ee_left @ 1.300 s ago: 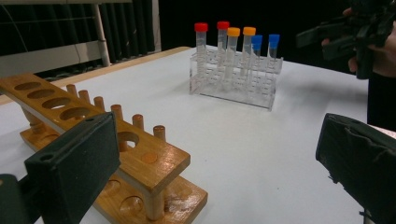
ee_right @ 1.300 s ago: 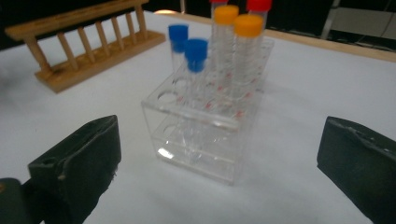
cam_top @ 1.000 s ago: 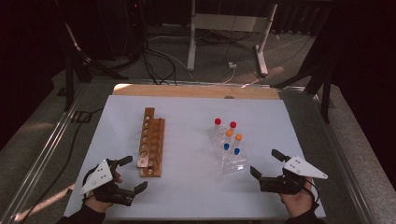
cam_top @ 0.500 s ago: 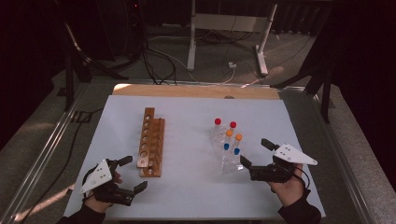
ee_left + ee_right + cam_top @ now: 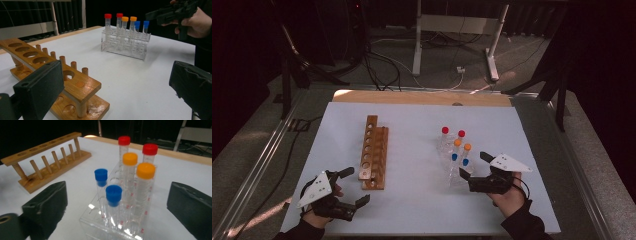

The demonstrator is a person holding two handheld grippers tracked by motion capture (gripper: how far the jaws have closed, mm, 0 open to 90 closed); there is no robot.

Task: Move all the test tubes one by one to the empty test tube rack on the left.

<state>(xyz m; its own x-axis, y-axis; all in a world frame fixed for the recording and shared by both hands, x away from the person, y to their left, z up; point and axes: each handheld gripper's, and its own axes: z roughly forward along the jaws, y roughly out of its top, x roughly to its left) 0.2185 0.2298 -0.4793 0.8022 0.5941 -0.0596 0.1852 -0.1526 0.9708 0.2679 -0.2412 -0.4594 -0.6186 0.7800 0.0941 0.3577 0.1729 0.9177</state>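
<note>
All six capped tubes stand in the clear plastic rack (image 5: 454, 160) on the white tabletop (image 5: 412, 200); the wooden rack (image 5: 373, 152) is empty. The right gripper (image 5: 468, 167), wide open and holding nothing, faces the near blue-capped tube (image 5: 113, 201). The left gripper (image 5: 354, 186) hovers open and empty, so nothing is transferred yet.

— How many tubes (image 5: 130, 180) stood in the clear rack (image 5: 100, 225)?
— Six: two with red caps, two with orange caps, two with blue caps.
— And how many racks were there?
— Two: one clear, one wooden rack (image 5: 373, 151). There were also two grippers.
</note>
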